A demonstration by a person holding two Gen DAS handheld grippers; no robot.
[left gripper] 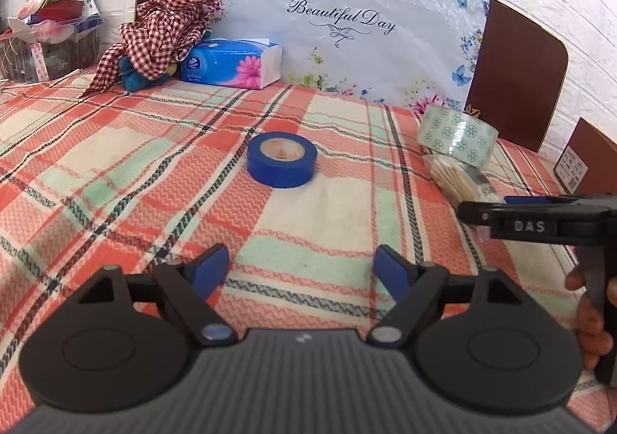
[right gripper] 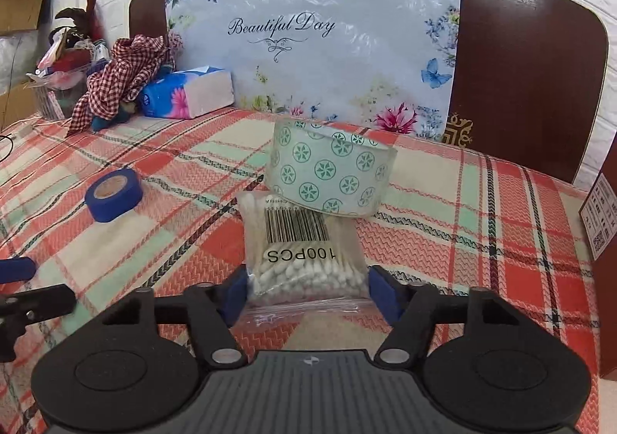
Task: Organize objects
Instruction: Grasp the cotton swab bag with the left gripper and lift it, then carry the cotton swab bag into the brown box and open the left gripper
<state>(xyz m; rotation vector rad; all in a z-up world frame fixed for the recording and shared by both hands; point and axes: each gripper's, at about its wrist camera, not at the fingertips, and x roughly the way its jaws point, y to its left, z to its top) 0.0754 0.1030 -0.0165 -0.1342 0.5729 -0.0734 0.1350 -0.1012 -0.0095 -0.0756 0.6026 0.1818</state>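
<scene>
My right claw [right gripper: 306,289] brackets the cotton swab bag [right gripper: 304,253], pads at its sides; I can't tell if they grip. The bag's far end touches the patterned tape roll [right gripper: 331,172]. My left claw [left gripper: 302,268] gapes empty, short of the blue tape roll [left gripper: 282,159], well left of the bag. Nothing looks sorted yet.

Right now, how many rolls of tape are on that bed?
2. The blue tape roll lies flat mid-blanket; the patterned tape roll rests tilted on the cotton swab bag. The cluttered corner may hide more.
</scene>
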